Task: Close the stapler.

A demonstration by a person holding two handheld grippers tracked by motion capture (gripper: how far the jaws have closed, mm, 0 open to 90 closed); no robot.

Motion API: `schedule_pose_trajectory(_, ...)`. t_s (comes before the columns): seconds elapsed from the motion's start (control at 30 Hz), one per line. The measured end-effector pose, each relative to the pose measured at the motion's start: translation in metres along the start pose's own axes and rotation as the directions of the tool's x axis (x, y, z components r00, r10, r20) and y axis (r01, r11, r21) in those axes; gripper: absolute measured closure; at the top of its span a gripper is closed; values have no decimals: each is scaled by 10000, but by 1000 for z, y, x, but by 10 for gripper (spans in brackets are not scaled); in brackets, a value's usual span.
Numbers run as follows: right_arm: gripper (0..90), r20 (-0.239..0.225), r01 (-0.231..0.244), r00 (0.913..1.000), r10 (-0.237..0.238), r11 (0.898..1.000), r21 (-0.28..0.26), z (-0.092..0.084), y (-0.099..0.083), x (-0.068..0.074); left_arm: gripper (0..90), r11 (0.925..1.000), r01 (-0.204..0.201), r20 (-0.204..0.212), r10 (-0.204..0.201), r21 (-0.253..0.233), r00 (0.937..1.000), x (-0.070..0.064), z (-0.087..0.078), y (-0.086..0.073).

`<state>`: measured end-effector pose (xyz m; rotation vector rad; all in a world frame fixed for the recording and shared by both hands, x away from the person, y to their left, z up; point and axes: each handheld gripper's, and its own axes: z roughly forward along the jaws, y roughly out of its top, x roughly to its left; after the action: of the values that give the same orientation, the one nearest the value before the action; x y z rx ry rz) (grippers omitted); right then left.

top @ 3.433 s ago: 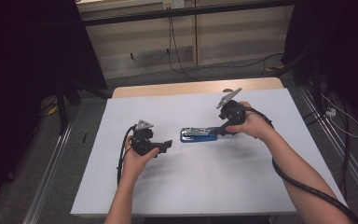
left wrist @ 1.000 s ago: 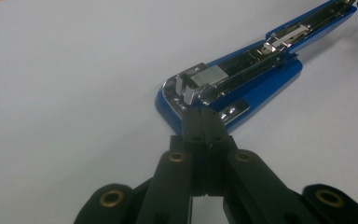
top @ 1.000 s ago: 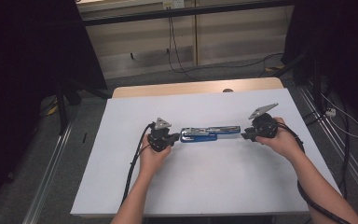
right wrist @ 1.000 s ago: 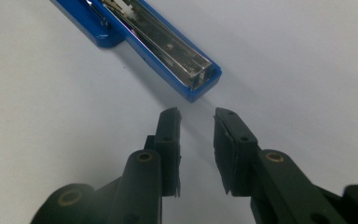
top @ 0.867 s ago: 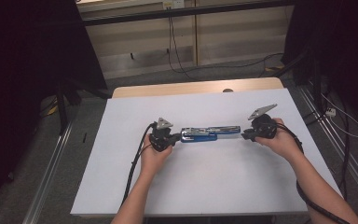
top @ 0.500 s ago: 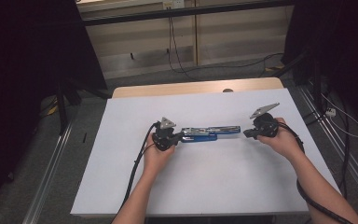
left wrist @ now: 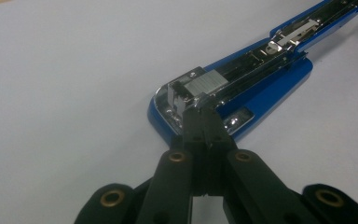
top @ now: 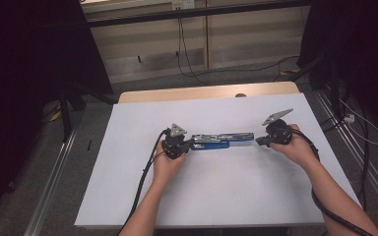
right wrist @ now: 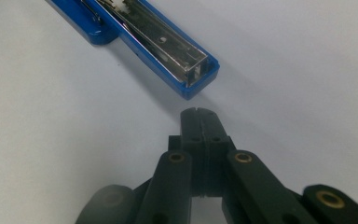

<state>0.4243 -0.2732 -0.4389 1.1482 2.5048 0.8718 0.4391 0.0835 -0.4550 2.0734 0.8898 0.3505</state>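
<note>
- While the blue stapler point(top: 216, 141) lies swung open flat near the middle of the table point(top: 128, 196), we judge the step in hand is working on its open magazine, maybe pinning it down or loading it.
- Left gripper point(top: 191, 144) has its jaws fully closed, nothing between them; the tips press on the chrome head end of the stapler point(left wrist: 200, 91), or sit right at it, contact hard to confirm.
- Right gripper point(top: 257, 142) has its jaws fully closed too, holding nothing; they have just been closing, with no thing between them. Its tips sit just beside the stapler's far end point(right wrist: 191, 70), a small gap showing, not touching.
- To do this well, we keep the left tips steady on the head so the stapler does not slide on the smooth white surface, and bring the right one in level, along the arm, not from the side.
- We avoid pushing at an angle: the thing would likely pivot around the left contact.
- Long axis: it runs roughly parallel to the table's far and near edges, tilted a little, the right end slightly nearer the far edge.
- Pointing: head end with base plate faces the left edge, the thin unfolded arm points toward the right edge, metal channel facing up.
</note>
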Motion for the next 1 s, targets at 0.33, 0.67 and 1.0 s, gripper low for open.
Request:
schedule_pose_trajectory(0.33, 900, -13, 103, 9999, -103, 9999, 0, 3, 4, 1, 900, 10000, -56, 21, 56, -49, 10000, -3, 1, 0)
schedule_pose_trajectory(0.67, 900, -165, 62, 9998, -63, 10000, -59, 9, 3, 3, 900, 9999, -153, 24, 153, -49, 9999, -1, 2, 0)
schedule_pose_trajectory(1.0, 900, -207, 66, 9998, -73, 9994, -346, 2, 8, 3, 900, 9999, -90, 27, 91, -97, 10000, -2, 2, -1)
